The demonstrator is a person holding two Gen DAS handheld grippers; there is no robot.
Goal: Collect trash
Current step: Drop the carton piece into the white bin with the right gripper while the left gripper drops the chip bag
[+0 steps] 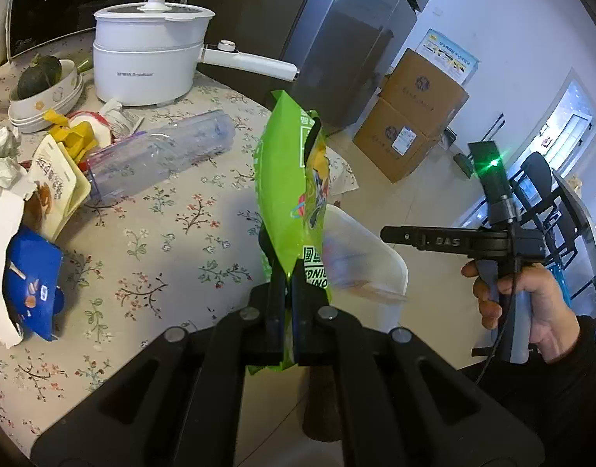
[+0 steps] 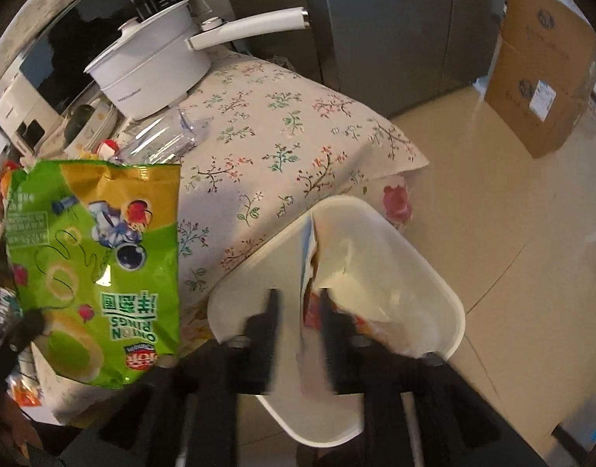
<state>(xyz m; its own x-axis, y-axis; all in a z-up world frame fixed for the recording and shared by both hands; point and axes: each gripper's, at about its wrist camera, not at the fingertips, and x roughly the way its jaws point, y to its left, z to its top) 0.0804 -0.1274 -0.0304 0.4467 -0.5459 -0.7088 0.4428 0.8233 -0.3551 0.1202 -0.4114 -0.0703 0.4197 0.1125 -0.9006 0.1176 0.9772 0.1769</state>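
Green snack bag [image 1: 288, 194] pinched in left tool [image 1: 289, 272]; right tool [image 2: 298, 303] blurred, prob. open above bin [image 2: 434, 268].

Free room and obstacles. The white bin [image 2: 434, 272] stands open-topped against the table edge [image 2: 399, 163], its mouth partly filled with wrappers [image 2: 360, 272]; the right gripper [image 2: 298, 303] hovers directly over it, fingers apart. The green snack bag [image 1: 286, 202] hangs in the left gripper [image 1: 288, 272] above the table's bare front strip [image 1: 173, 257]. Behind it, a lying clear bottle [image 1: 161, 155], a white pot [image 1: 150, 58] and left-side litter [image 1: 37, 202] block passage. Open floor [image 2: 512, 210] lies right of the bin.
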